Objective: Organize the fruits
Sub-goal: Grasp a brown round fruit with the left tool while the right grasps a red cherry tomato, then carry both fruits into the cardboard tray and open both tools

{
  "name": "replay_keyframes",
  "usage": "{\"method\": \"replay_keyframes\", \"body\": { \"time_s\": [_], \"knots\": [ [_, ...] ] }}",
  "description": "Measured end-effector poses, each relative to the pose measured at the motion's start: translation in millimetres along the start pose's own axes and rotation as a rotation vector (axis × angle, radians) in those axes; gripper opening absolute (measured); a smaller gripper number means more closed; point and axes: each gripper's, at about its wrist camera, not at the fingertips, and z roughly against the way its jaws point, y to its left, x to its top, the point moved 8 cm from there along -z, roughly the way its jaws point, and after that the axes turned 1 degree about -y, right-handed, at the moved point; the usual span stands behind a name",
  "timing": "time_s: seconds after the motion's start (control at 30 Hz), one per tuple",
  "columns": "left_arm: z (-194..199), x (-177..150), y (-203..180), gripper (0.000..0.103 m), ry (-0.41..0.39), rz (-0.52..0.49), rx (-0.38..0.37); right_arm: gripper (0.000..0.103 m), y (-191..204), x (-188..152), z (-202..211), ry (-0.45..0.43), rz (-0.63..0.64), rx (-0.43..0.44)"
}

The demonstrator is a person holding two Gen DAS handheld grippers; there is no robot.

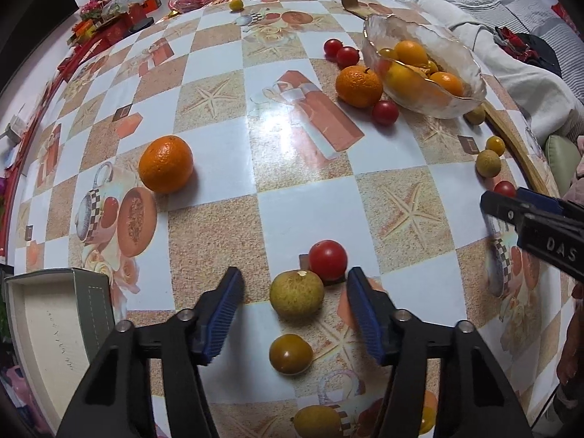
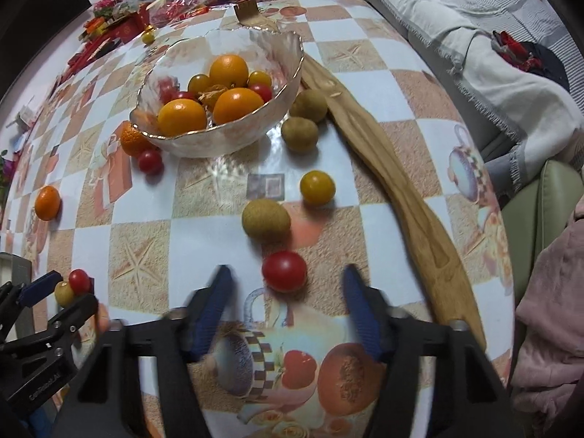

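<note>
My left gripper [image 1: 295, 292] is open over the table, its blue pads either side of a brownish-green round fruit [image 1: 296, 292]; a red tomato [image 1: 327, 259] sits just beyond it and a yellow-brown tomato [image 1: 290, 353] just before it. My right gripper [image 2: 284, 284] is open with a red tomato [image 2: 284, 271] between its fingertips. A glass bowl [image 2: 292, 69] holds oranges and small tomatoes; it also shows in the left wrist view [image 1: 471, 73]. Loose oranges [image 1: 165, 164] [image 1: 358, 86] lie on the table.
A brown round fruit [image 2: 265, 220], a yellow tomato [image 2: 317, 187] and two more brown fruits [image 2: 300, 133] lie ahead of the right gripper. A long wooden tray [image 2: 401, 197] runs along the right edge. A cardboard box [image 1: 51, 332] stands at left. Packets clutter the far end.
</note>
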Motion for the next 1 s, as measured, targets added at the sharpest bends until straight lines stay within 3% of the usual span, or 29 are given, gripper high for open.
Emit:
{"method": "replay_keyframes", "body": {
  "time_s": [0.07,0.17,0.57,0.8,1.0],
  "knots": [
    [2.9,-1.4,-4.3,0.038,-0.010,-0.006,-0.007,0.025,-2.2,1.9,1.6,-0.008,-0.001,0.011],
    [6.0,-3.0,-6.7,0.028,-0.019,-0.002,-0.017,0.026,-4.9,2.1,3.0,-0.003,-0.030,0.060],
    [46.5,-12.4,11.8,0.028,-0.062,0.047,-0.084,0.026,12.5,-16.9,37.2,-0.014,-0.064,0.165],
    [65.2,-23.0,50.7,0.028,-0.073,0.094,-0.064,0.026,52.7,-23.8,55.3,-0.009,-0.017,0.213],
    [77.8,-44.2,96.4,0.028,-0.075,0.151,-0.019,0.026,110.3,-29.3,65.1,0.008,0.064,0.266]
  ]
}}
